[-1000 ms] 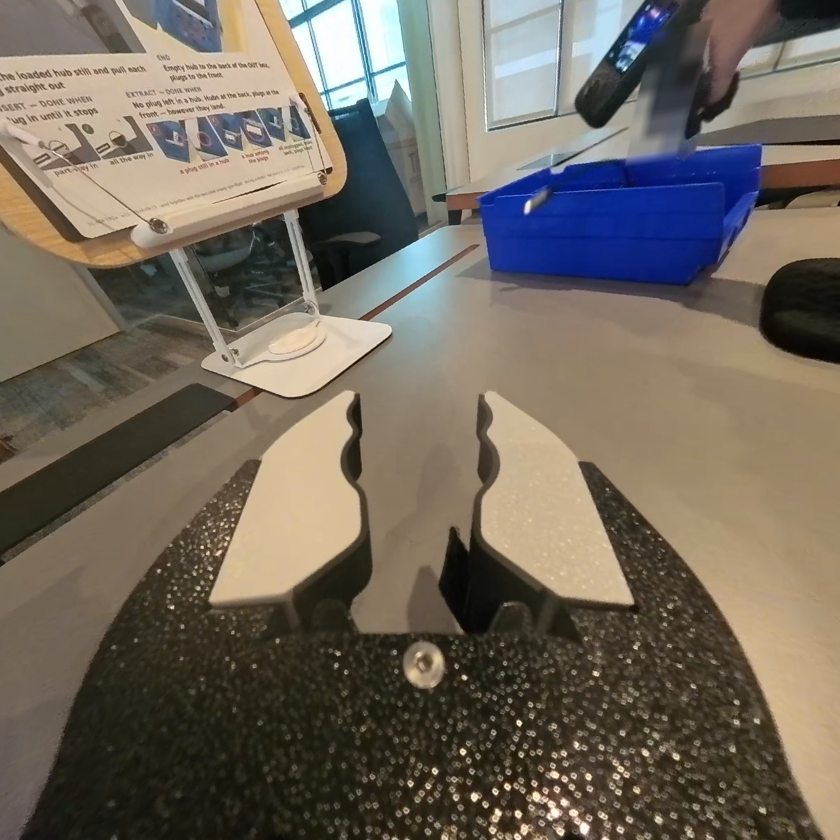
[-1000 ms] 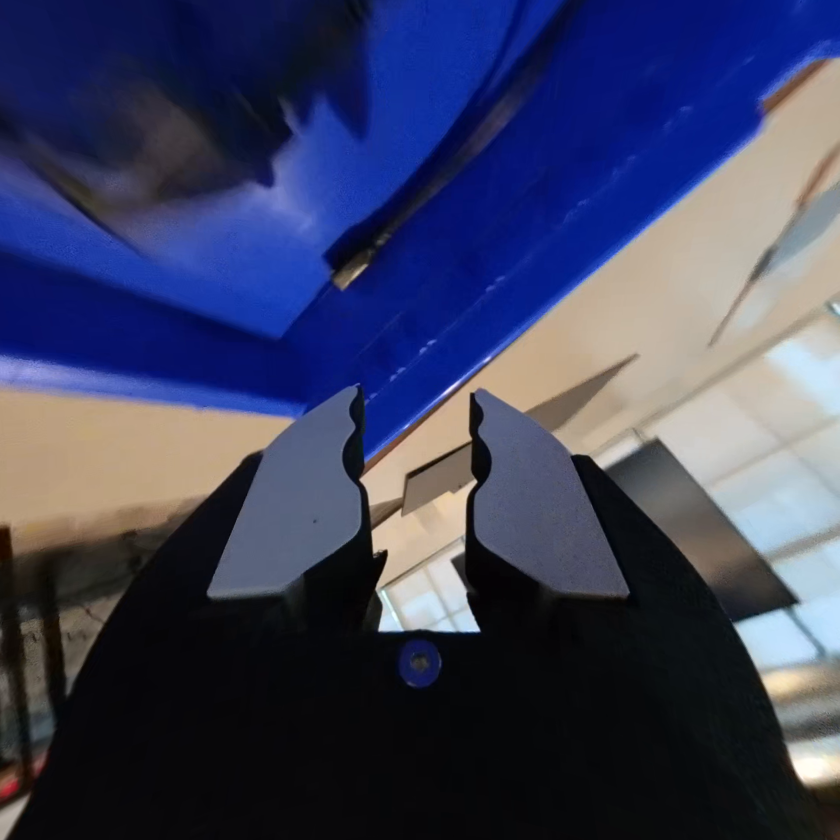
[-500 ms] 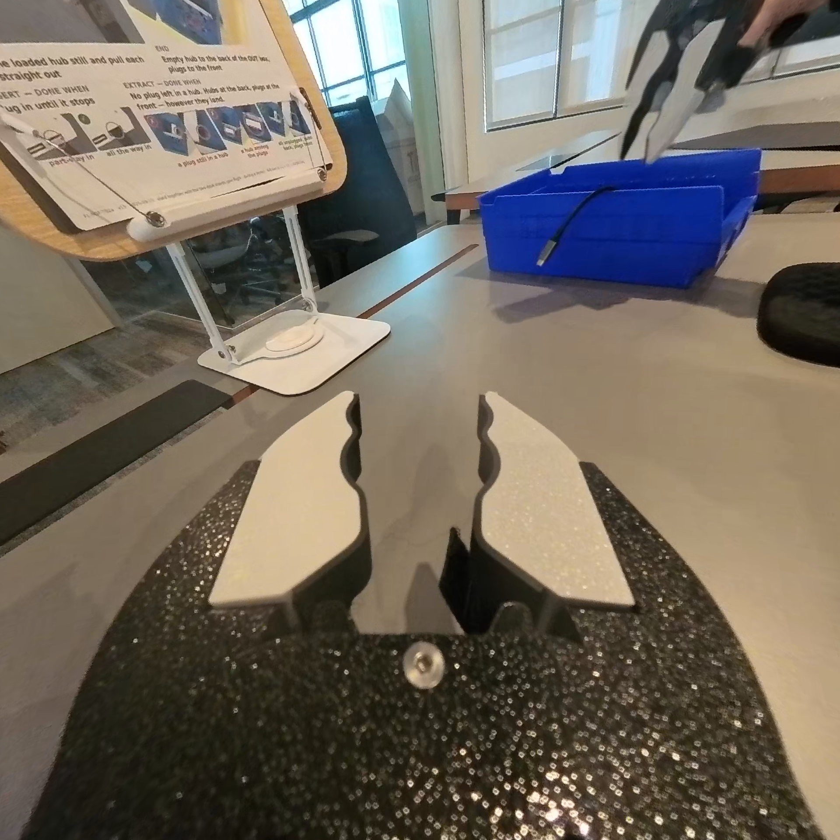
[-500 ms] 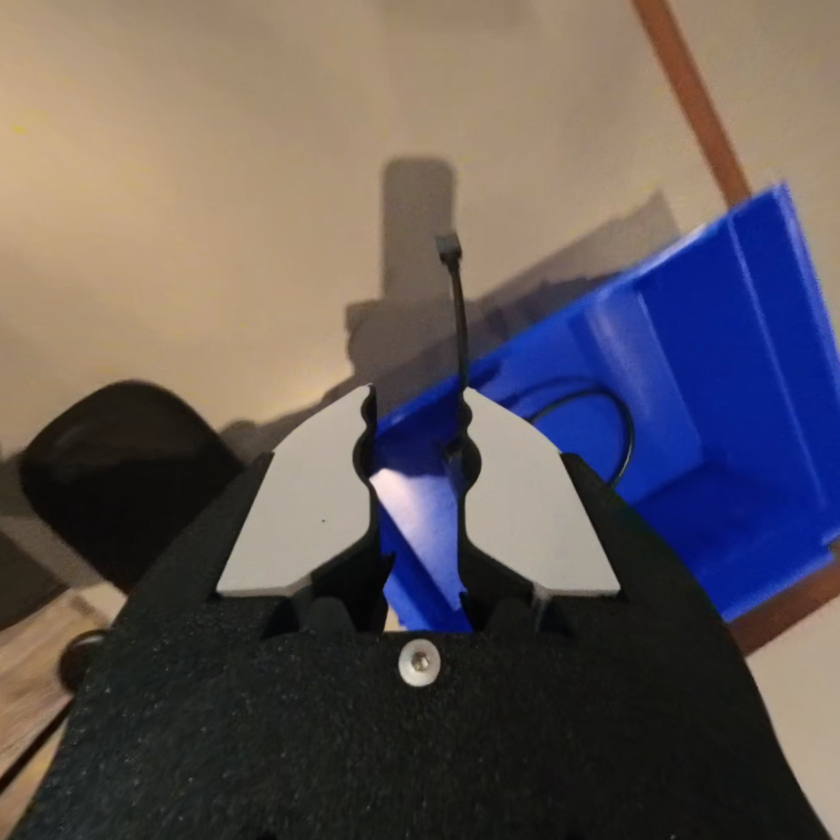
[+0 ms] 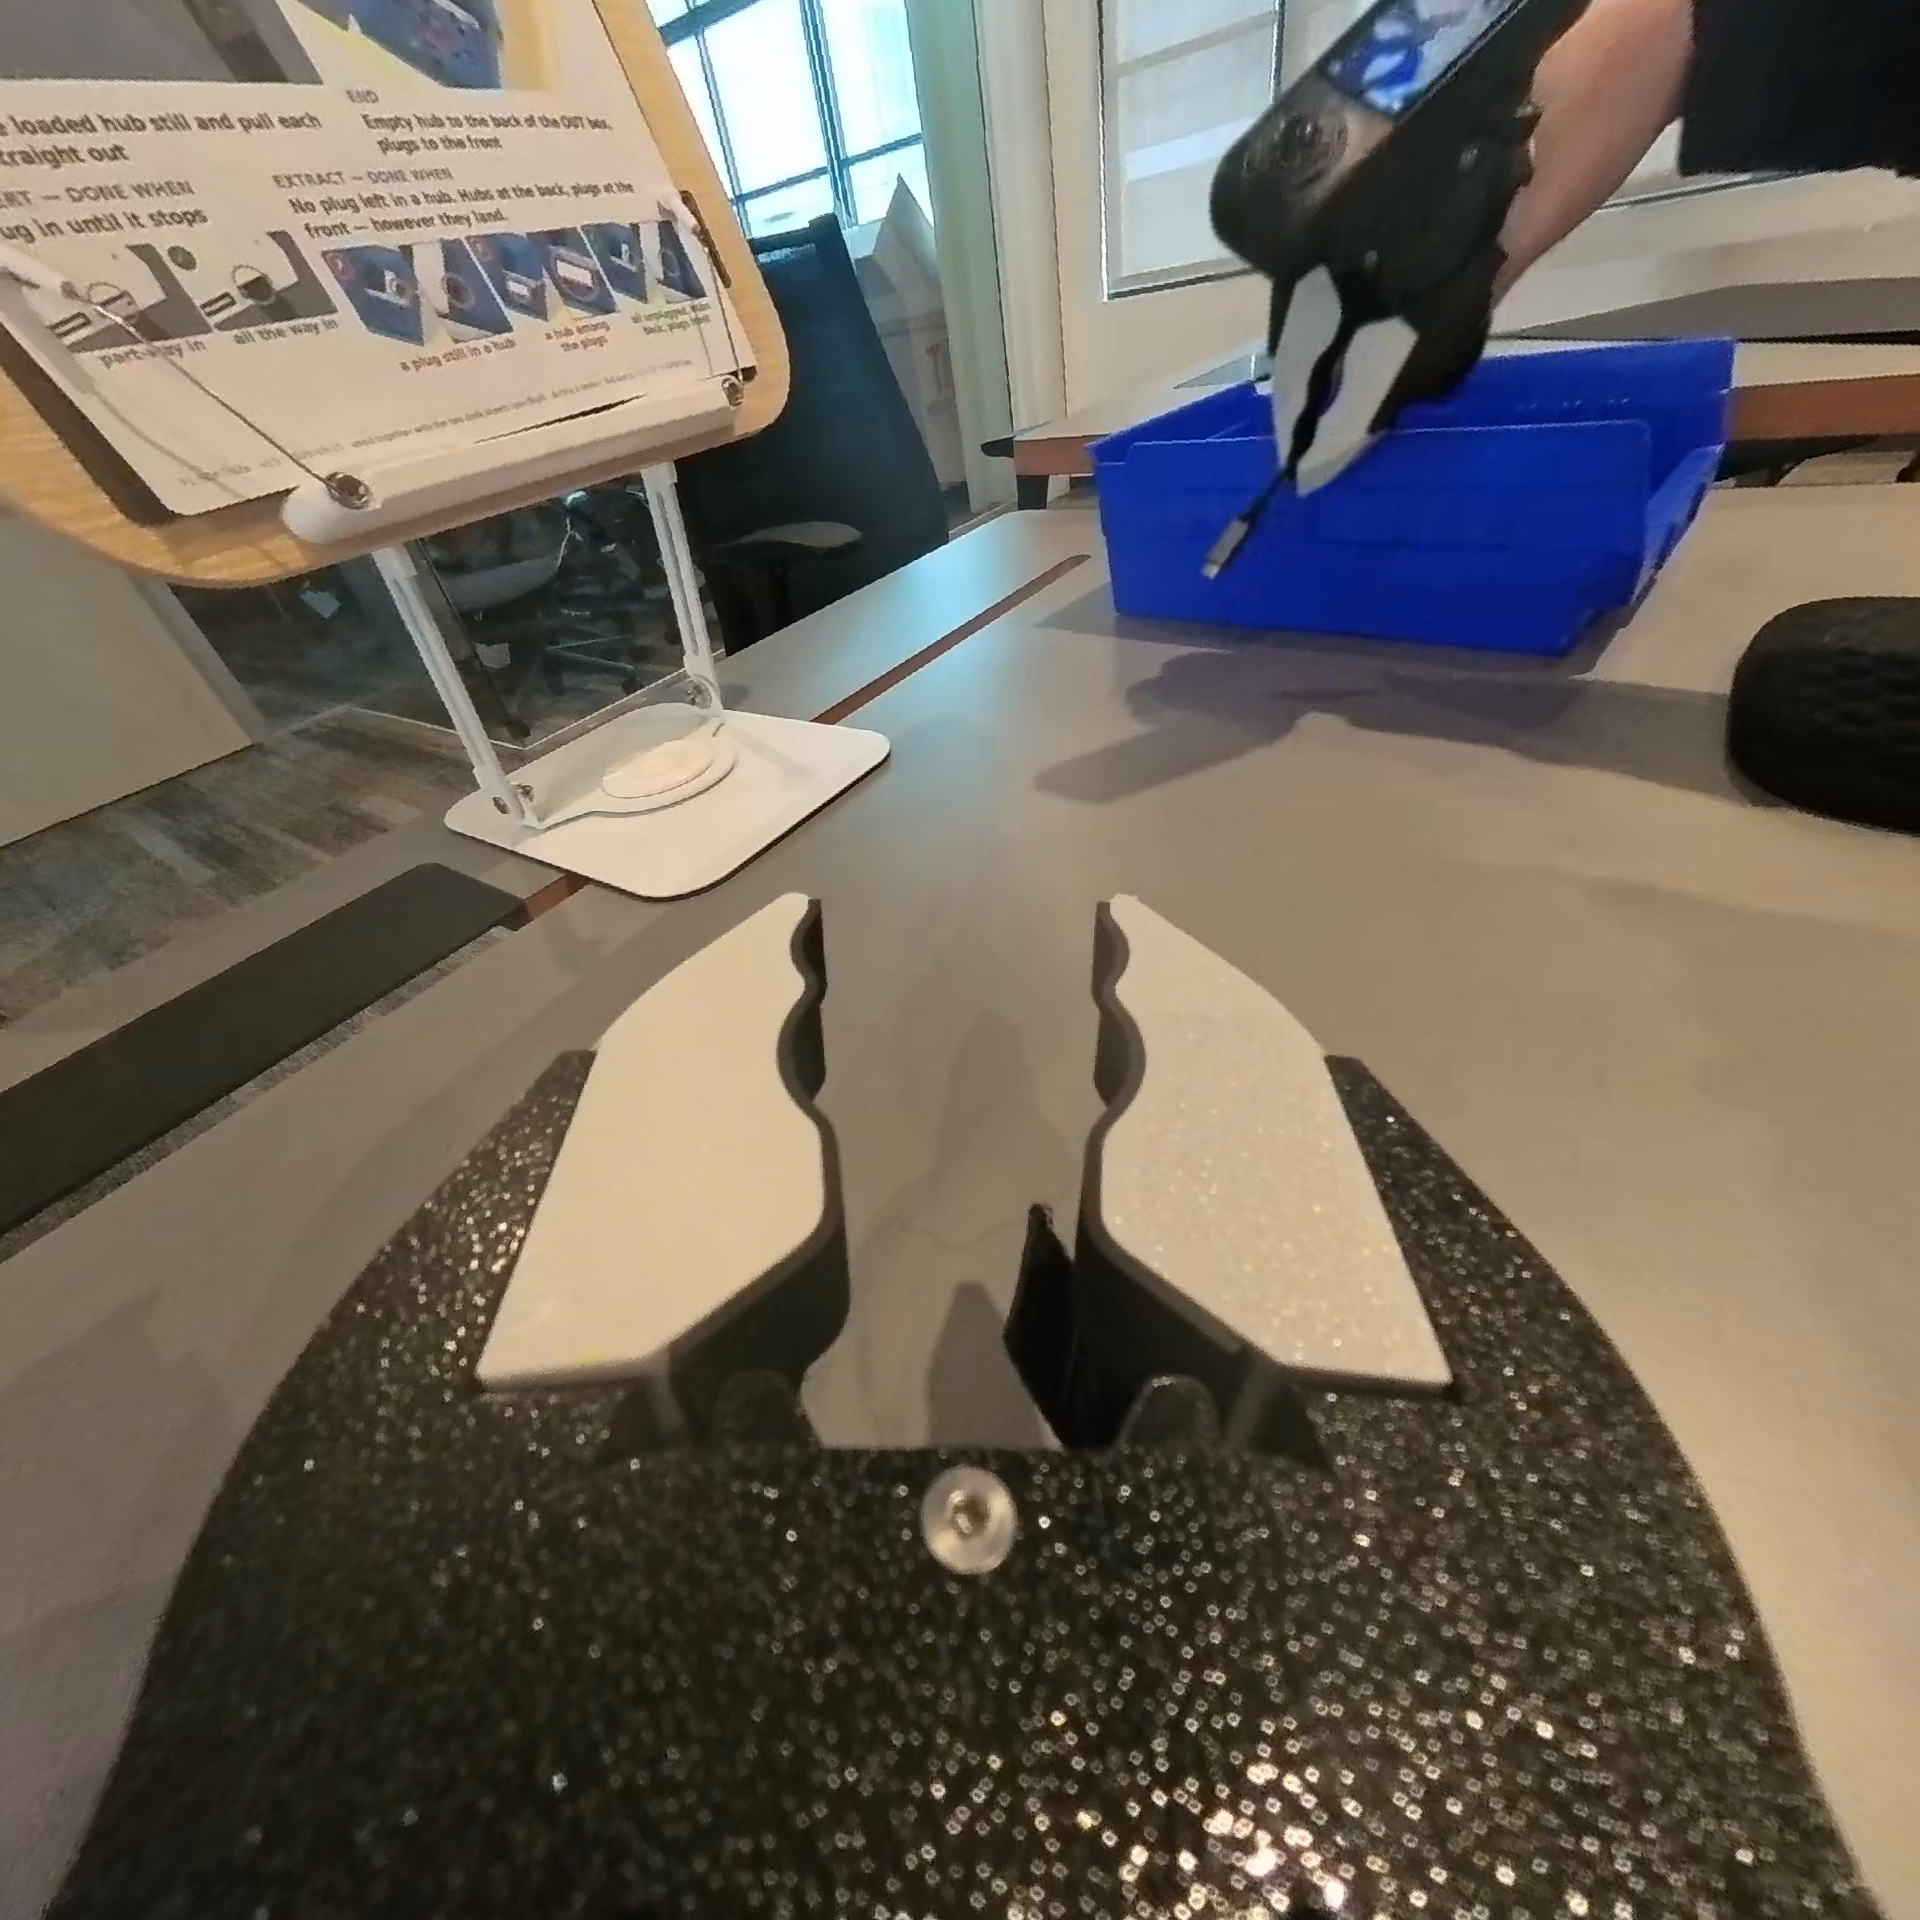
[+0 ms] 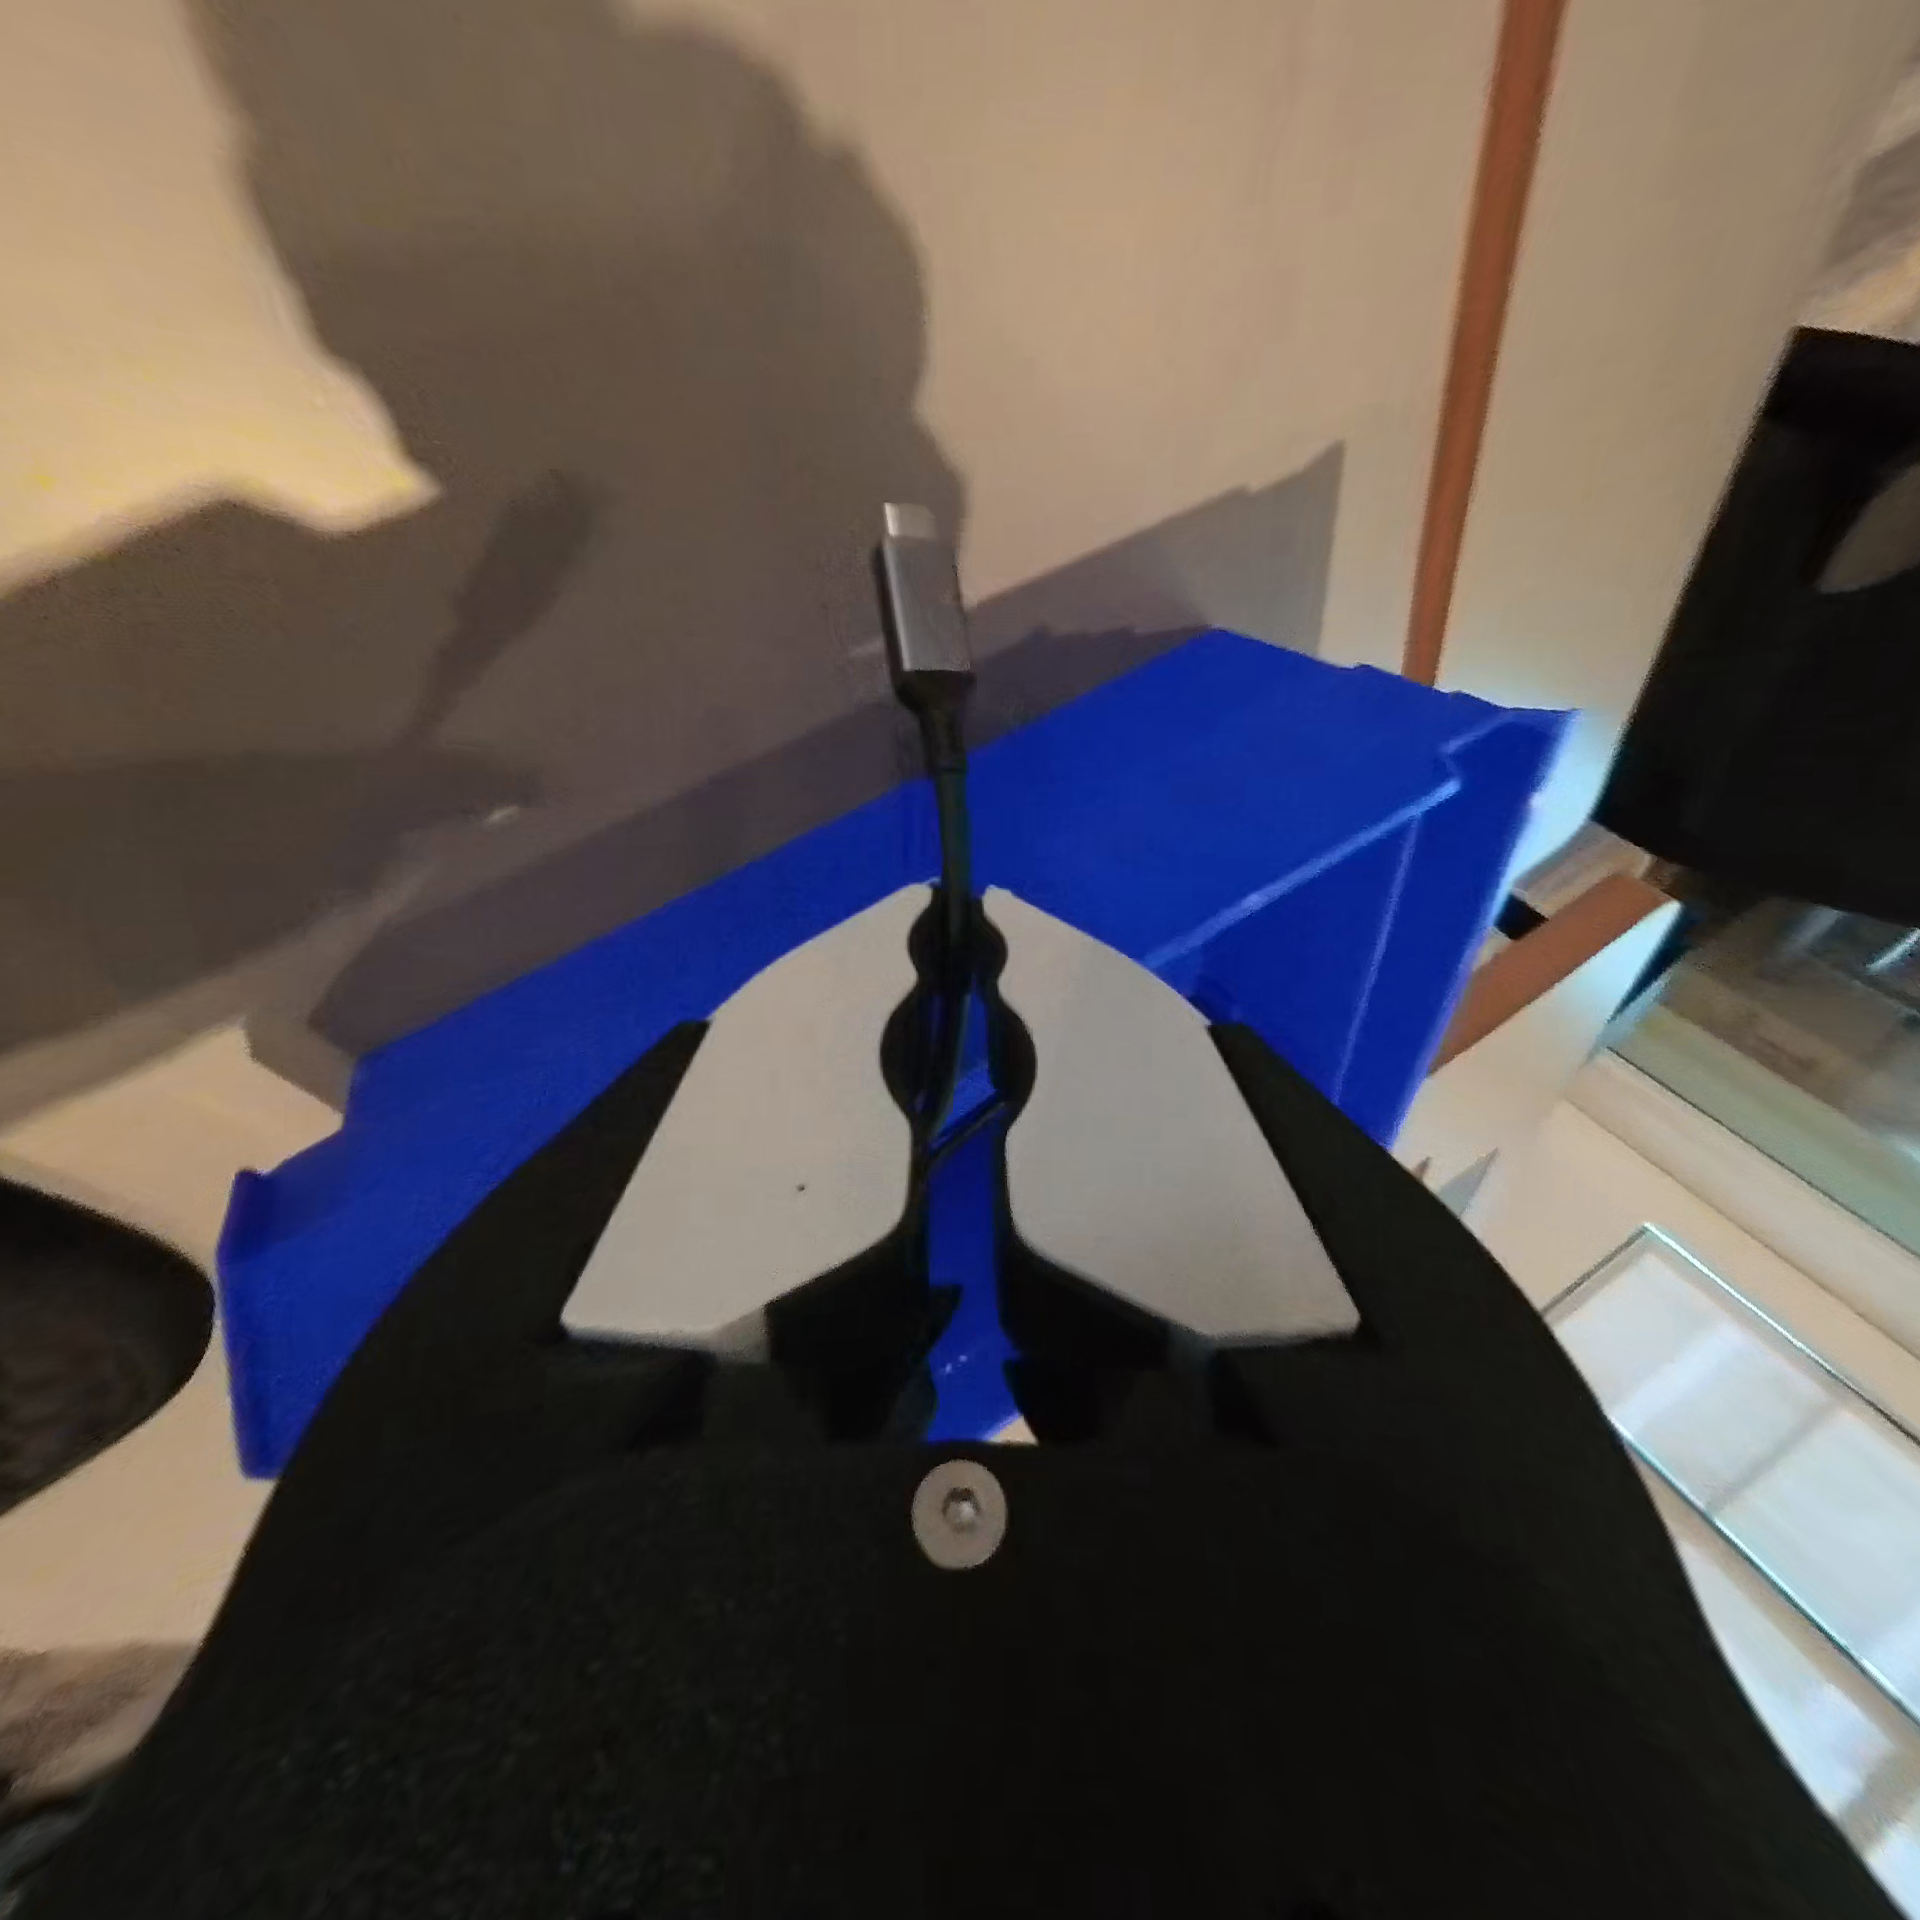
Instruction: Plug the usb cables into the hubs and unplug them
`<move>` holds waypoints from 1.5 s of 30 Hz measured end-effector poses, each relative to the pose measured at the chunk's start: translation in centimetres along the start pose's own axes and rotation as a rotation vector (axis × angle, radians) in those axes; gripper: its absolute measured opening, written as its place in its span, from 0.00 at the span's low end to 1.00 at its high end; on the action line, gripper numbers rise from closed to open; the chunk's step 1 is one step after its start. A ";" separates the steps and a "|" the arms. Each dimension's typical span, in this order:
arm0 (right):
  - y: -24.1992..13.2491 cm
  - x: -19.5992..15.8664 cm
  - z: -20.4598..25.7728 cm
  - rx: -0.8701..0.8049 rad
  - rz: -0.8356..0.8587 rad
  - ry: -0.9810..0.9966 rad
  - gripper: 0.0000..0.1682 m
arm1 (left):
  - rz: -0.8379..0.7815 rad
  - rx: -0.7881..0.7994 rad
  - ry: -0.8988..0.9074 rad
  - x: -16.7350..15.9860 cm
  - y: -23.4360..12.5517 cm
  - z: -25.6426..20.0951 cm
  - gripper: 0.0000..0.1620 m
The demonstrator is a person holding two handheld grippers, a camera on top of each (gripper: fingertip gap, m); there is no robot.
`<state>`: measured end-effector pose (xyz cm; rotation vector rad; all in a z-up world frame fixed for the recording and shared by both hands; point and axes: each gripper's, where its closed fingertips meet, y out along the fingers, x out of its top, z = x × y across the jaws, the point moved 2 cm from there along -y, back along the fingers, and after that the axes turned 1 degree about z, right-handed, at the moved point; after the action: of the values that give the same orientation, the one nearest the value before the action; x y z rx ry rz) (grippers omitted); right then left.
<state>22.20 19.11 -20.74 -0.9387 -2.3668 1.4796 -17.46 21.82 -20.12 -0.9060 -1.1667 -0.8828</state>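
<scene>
I am keeping my left gripper [image 5: 961, 925] low over the grey tabletop [image 5: 1299, 831], its white fingers spread apart and holding nothing. My right gripper [image 6: 961, 894] is hanging above the blue plastic bin [image 6: 1195, 821], fingers pinched together on a thin black USB cable [image 6: 951, 821] whose silver-grey plug is sticking out past the fingertips, clear of the bin. A white-based instruction stand [image 5: 675, 790] is standing to the left.

Left wrist view: bright daylight from tall glass windows [image 5: 1164, 145] at rear, sharp focus, fisheye bending at edges. Right wrist view: dimmer, warm cast, motion blur throughout; big soft shadows on smooth grey tabletop [image 6: 623, 312]; black gripper body underexposed.
</scene>
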 end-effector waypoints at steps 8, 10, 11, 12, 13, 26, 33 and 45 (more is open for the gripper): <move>-3.1 -5.4 -6.3 -0.192 -0.096 0.507 0.03 | 0.002 0.001 -0.009 -0.1 0.1 0.0 0.31; -2.5 -7.8 -7.0 -0.193 -0.032 0.671 0.03 | 0.004 -0.002 -0.009 -0.2 0.1 -0.1 0.31; -1.9 -8.7 -6.8 -0.170 0.012 0.735 0.03 | 0.006 -0.003 -0.007 -0.2 0.2 -0.1 0.31; -1.1 -9.5 -6.4 -0.140 0.072 0.771 0.03 | 0.009 -0.004 -0.006 -0.3 0.2 -0.2 0.31; -0.5 -10.4 -6.1 -0.140 0.150 0.773 0.03 | 0.011 -0.005 -0.005 -0.3 0.3 -0.2 0.31; 2.0 -13.3 -4.7 -0.093 0.543 0.341 0.11 | 0.023 -0.006 0.005 -0.5 0.3 -0.3 0.30; 1.1 -16.9 -2.3 0.071 0.608 0.472 0.15 | 0.026 -0.005 -0.002 -0.6 0.3 -0.2 0.31; -0.5 -20.8 0.7 0.196 0.584 0.617 0.22 | 0.030 -0.005 -0.008 -0.8 0.3 -0.1 0.31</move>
<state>37.88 5.85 -17.31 -1.8112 -1.5477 1.2805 -17.23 21.90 -20.96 -0.9297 -1.1555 -0.8581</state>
